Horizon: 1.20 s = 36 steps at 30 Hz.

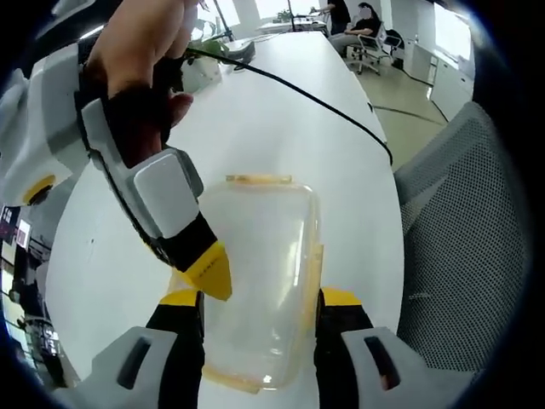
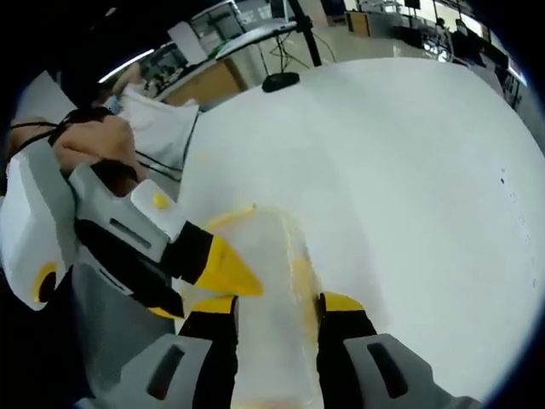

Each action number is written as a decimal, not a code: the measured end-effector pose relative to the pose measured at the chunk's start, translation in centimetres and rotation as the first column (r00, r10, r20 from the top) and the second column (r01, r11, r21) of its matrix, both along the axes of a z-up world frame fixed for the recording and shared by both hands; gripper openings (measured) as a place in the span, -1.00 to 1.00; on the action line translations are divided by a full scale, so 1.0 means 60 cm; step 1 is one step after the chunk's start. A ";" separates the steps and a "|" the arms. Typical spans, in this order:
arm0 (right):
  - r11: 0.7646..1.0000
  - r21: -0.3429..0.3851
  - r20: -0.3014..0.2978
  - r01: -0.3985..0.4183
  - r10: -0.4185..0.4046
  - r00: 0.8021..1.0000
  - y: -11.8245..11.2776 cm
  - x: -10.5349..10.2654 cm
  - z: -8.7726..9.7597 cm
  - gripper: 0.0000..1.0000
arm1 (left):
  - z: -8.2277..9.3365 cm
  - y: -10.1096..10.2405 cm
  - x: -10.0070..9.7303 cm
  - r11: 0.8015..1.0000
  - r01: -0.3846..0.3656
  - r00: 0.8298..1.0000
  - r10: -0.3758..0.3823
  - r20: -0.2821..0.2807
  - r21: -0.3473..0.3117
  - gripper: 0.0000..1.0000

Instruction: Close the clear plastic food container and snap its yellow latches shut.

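Observation:
The clear plastic container point(image 1: 260, 264) lies on the white table point(image 1: 281, 128) with its lid on. A yellow latch point(image 1: 258, 179) runs along its far end and another point(image 1: 319, 256) along its right side. My left gripper point(image 1: 261, 298) straddles the container, its yellow-tipped jaws touching both long sides. The right gripper's fingertip point(image 1: 209, 273), held by a hand, rests on the lid's left edge. In the right gripper view, my right gripper point(image 2: 277, 304) has the blurred container point(image 2: 272, 290) between its jaws. The left gripper's fingertip point(image 2: 230, 271) touches the container's left side there.
A black cable point(image 1: 315, 98) crosses the table behind the container. A grey mesh chair point(image 1: 468, 239) stands at the table's right edge. A black round base point(image 2: 279, 81) and a white bag point(image 2: 162, 119) lie at the far side. Bare table point(image 2: 409, 170) spreads right.

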State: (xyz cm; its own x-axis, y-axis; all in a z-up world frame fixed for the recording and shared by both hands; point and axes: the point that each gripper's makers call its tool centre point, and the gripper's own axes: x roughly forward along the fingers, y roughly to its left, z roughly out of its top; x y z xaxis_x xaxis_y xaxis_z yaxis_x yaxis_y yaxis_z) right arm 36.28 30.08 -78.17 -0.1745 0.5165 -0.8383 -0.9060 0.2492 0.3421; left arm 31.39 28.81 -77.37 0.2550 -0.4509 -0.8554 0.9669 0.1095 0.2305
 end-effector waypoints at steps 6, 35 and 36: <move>1.000 -0.026 -0.023 -0.007 0.006 1.000 0.001 -0.002 -0.006 -0.37 | -0.002 0.000 0.001 1.000 0.012 1.000 -0.012 -0.001 -0.003 0.00; 0.978 -0.150 -0.035 -0.141 0.137 0.990 0.004 -0.009 0.002 -0.37 | -0.005 -0.003 -0.016 1.000 -0.009 1.000 0.009 0.028 0.001 0.04; 0.978 -0.152 -0.025 -0.140 0.138 0.990 0.005 -0.011 0.004 -0.37 | -0.005 -0.004 -0.016 1.000 -0.009 1.000 0.009 0.030 0.002 0.05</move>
State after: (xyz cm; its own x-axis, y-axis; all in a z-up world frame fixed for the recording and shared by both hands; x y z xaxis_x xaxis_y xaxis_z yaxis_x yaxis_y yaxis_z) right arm 35.62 30.36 -77.96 -0.2479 0.3524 -0.9024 -0.9309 0.1713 0.3226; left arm 30.44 28.59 -77.68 0.2845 -0.4467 -0.8482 0.9586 0.1177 0.2595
